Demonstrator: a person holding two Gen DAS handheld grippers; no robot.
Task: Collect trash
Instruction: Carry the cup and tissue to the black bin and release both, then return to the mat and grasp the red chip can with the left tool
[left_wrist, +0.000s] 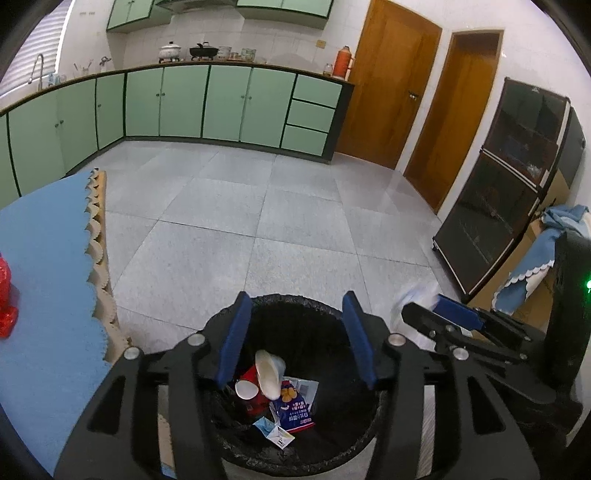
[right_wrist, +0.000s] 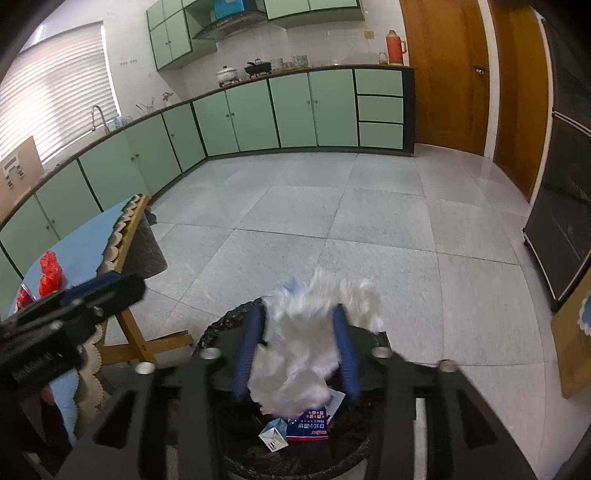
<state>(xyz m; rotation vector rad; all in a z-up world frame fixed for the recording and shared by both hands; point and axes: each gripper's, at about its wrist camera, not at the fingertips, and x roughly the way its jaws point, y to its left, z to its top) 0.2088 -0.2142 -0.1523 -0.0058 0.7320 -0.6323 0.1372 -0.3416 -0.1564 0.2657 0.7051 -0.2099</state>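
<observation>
The kitchen has green cupboards (right_wrist: 291, 110) and a gray tile floor (left_wrist: 258, 206), and a trash bin (left_wrist: 291, 448) with a black bag sits on the floor beside a table with a blue cloth (left_wrist: 44, 258). The left gripper (left_wrist: 295, 336) hangs over the bin with its jaws spread and nothing in them, while the right gripper (right_wrist: 299, 350) has its jaws apart around a white crumpled plastic bag (right_wrist: 306, 354), blurry above the bin. The bag is light and puffy, so it could catch on a finger or float past the rim onto the floor.
</observation>
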